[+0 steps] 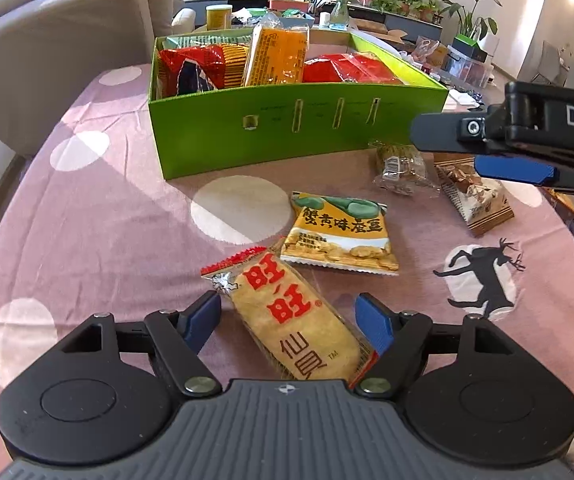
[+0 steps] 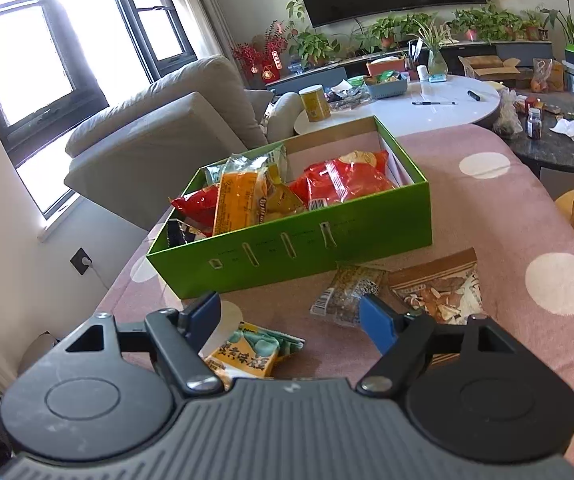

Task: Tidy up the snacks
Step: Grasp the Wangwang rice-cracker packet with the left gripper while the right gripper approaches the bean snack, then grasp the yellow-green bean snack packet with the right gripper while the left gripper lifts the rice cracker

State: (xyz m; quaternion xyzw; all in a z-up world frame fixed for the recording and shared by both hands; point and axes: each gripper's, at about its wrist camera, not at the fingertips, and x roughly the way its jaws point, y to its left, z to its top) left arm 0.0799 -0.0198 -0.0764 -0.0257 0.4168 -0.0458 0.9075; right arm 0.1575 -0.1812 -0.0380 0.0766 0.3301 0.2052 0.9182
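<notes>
left tongs [image 1: 289, 316] astride rice cracker pack [image 1: 293, 312], pads clear

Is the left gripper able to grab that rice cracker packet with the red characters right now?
Probably yes. The rice cracker packet lies flat between the open fingers of the left gripper, with nothing on top of it; only the yellow bean packet touches its far corner.

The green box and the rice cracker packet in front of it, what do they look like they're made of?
The green box looks like stiff cardboard with a matte green outside: straight folded walls, die-cut slots, a pale lining inside. The rice cracker packet, lying between the left gripper's open jaws, looks like thin glossy plastic film: clear enough to show the cracker, with a crimped serrated end.
</notes>
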